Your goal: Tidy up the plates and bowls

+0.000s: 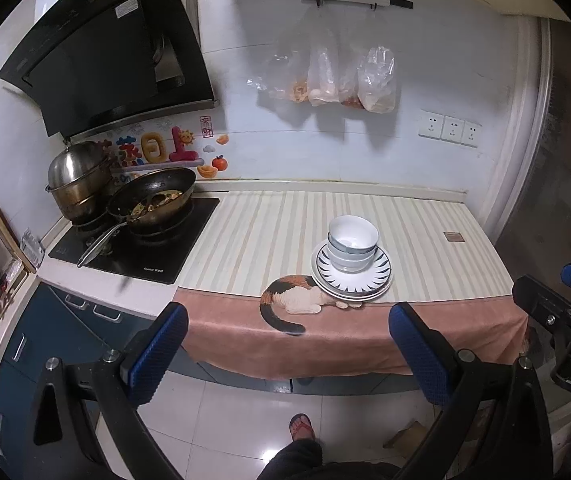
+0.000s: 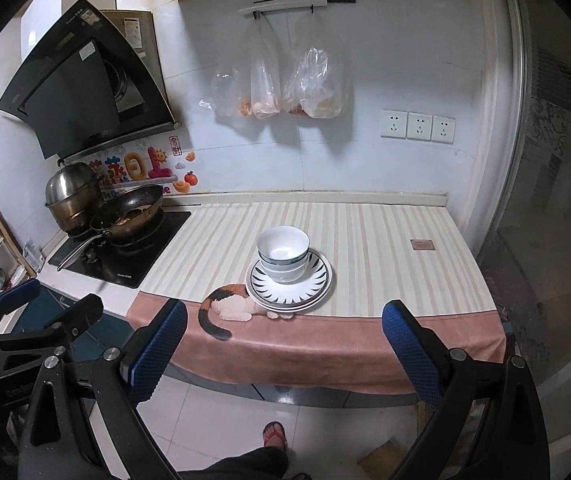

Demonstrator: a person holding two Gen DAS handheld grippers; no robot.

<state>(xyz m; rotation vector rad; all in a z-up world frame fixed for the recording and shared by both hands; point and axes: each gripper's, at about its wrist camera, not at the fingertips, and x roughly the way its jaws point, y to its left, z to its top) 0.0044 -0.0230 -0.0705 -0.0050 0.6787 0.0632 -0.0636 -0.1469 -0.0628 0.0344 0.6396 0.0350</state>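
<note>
While bowls [image 1: 352, 243] sit stacked on plates [image 1: 351, 278], both tongs [image 1: 287, 344] [image 2: 283, 344] are held apart, empty; an approach is judged next.

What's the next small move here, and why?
Probably bring the right gripper forward toward the top bowl. Both grippers are open, empty and short of the counter edge, and the bowls are nested on the stacked plates, so the bowls likely come off first.

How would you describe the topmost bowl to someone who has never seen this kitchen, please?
Find the striped cloth covering the counter right of the stove. Near its front edge, plates carry nested bowls. The topmost bowl is the highest one, its white inside open to view.
</note>
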